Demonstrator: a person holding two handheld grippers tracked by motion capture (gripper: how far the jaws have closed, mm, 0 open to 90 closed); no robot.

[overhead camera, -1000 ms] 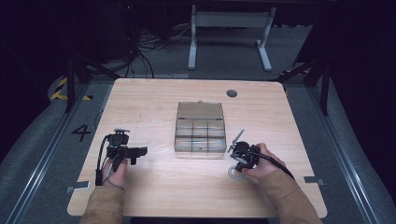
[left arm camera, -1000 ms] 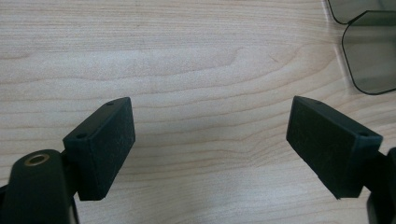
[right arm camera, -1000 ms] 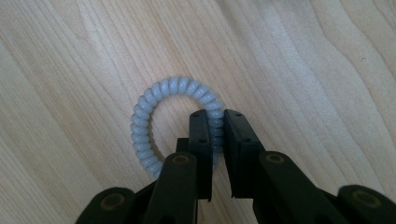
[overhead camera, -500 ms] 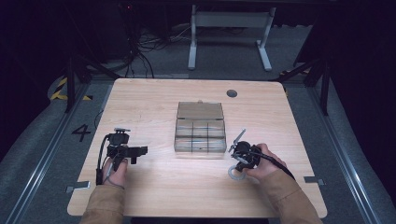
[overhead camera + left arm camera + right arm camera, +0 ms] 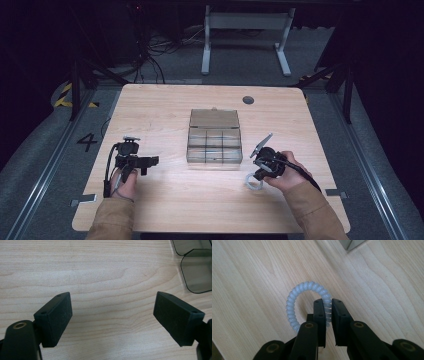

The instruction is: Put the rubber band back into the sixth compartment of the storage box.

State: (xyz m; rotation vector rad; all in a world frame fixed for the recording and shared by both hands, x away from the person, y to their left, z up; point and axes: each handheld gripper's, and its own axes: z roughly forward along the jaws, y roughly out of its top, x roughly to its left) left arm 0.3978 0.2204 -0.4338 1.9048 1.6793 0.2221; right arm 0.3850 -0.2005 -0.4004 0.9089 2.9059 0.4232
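Coil hair tie [image 5: 305, 303] sits pinched in the right hand-held gripper [image 5: 327, 310], just right of the clear compartment box [image 5: 214, 137]; the left hand-held gripper [image 5: 112, 315] (jaws apart, empty) hovers farther off.

Left gripper [image 5: 112, 315] hanging open over bare wood

Its two black jaws are rising from the bottom corners of the left gripper view and standing wide apart, with nothing lying between them. Pale wooden table [image 5: 105, 272] is running across the whole picture, its grain flowing side to side. At the upper right corner, two smoky, translucent panels of a clear container [image 5: 196, 270] are showing, their rounded corners resting on the wood, well apart from the nearer jaw.
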